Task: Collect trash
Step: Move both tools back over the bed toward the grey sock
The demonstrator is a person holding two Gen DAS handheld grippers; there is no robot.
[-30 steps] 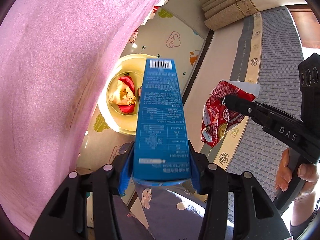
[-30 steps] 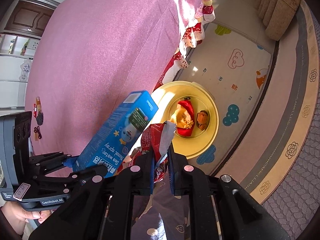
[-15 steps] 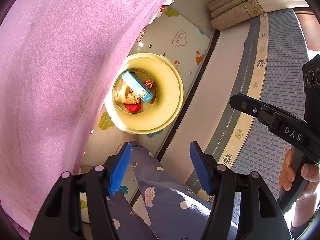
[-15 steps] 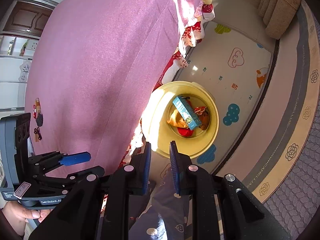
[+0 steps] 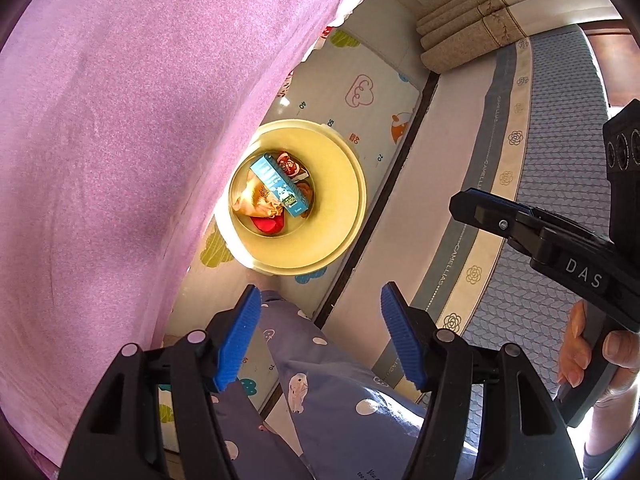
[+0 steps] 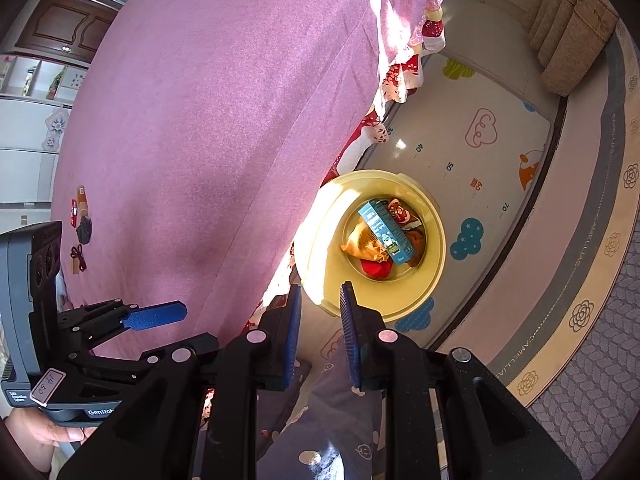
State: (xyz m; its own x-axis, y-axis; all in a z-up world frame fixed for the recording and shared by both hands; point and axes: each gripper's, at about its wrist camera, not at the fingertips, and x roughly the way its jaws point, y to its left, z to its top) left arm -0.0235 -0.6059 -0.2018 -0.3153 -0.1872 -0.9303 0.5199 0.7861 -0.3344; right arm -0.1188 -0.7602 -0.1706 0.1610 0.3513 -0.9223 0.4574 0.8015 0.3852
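Since a second ago the left gripper [image 5: 320, 332], its jaws just opened and now empty, has released the blue box [image 5: 279, 185], which now lies in the yellow bin [image 5: 340, 216] at 12 o'clock beside the red wrapper [image 5: 289, 166] dropped by the narrowly parted, empty right gripper [image 6: 320, 336], so both items appear collected.

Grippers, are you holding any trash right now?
No. The left gripper and right gripper both stand open and empty. The blue box lies in the yellow bin.
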